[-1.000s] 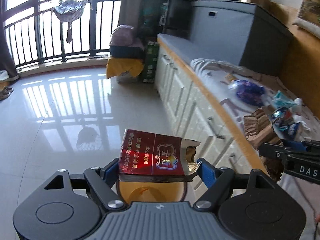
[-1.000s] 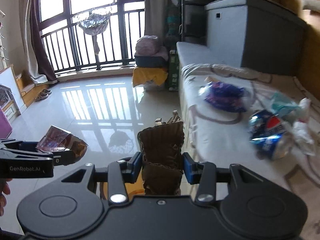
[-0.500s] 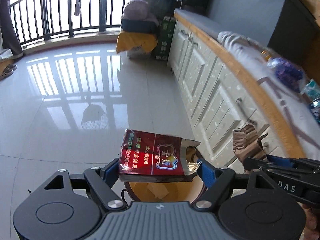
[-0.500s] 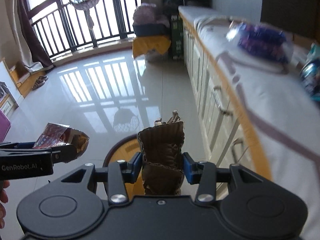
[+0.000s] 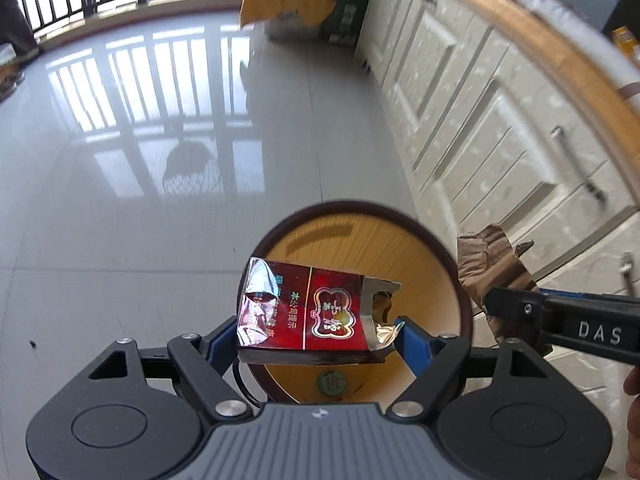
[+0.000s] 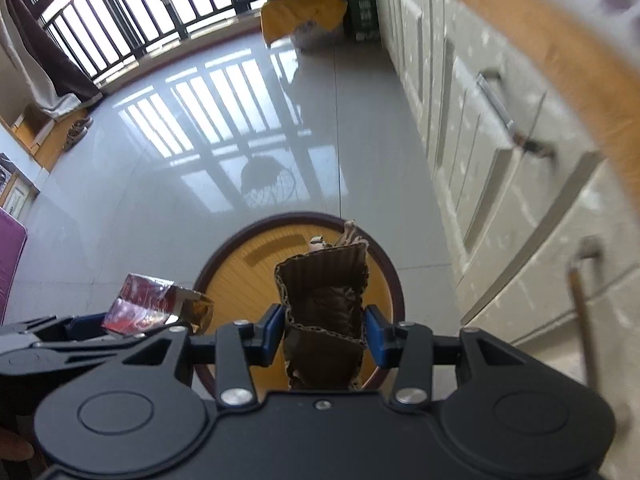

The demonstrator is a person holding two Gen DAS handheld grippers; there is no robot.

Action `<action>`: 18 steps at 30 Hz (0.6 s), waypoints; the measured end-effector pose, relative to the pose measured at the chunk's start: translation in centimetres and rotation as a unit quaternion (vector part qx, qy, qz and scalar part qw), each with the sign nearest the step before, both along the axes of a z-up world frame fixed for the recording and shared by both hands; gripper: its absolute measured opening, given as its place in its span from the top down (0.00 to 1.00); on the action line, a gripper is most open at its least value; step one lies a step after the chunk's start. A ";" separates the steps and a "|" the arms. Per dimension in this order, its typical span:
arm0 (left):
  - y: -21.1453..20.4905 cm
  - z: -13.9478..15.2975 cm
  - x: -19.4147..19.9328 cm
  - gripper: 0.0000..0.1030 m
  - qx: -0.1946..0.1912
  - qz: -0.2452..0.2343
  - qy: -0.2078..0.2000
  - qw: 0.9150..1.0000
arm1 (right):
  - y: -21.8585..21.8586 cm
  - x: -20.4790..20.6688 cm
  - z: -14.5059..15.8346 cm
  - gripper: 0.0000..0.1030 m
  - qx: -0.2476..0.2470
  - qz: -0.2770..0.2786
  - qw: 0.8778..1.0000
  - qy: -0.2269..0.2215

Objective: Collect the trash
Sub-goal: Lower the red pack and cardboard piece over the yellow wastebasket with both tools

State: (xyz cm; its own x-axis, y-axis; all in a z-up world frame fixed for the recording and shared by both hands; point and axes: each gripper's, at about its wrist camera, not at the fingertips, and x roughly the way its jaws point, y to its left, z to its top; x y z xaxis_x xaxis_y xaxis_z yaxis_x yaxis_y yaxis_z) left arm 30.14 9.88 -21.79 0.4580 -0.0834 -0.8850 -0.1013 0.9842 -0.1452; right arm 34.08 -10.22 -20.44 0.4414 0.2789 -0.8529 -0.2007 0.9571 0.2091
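Observation:
My left gripper (image 5: 318, 338) is shut on a torn red cigarette pack (image 5: 308, 312) and holds it over the open mouth of a round wooden bin (image 5: 400, 248) with a dark rim. My right gripper (image 6: 325, 334) is shut on a crumpled piece of brown cardboard (image 6: 326, 300) above the same bin (image 6: 240, 276). The cardboard also shows in the left wrist view (image 5: 492, 268), at the bin's right rim. The cigarette pack shows in the right wrist view (image 6: 148, 304), left of the cardboard.
White cabinet doors with metal handles (image 5: 500, 120) under a wooden counter edge (image 5: 560, 52) run along the right, close to the bin. Glossy tiled floor (image 5: 140, 160) lies to the left and ahead. A yellow-covered pile (image 5: 288, 4) sits by the balcony railing.
Both grippers have tilted down and moved from the counter to above the bin. The counter top and its trash have left the views. Both still hold their items.

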 end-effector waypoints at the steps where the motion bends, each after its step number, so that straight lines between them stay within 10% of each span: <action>1: 0.1 -0.8 0.2 0.21 -0.002 0.001 0.007 1.000 | 0.1 0.4 -0.7 0.57 -0.003 0.001 1.000 0.006; 18: 0.2 -7.6 2.6 0.21 -0.011 -0.027 0.071 0.997 | 3.1 4.4 -8.2 0.54 -0.037 0.054 0.996 0.067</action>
State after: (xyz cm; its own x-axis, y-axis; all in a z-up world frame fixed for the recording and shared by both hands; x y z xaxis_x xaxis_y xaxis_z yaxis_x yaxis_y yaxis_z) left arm 32.76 10.06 -29.35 0.3225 -0.1250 -0.9383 -0.0689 0.9855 -0.1550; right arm 38.50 -7.10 -28.60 0.2938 0.2517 -0.9221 -0.2779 0.9455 0.1696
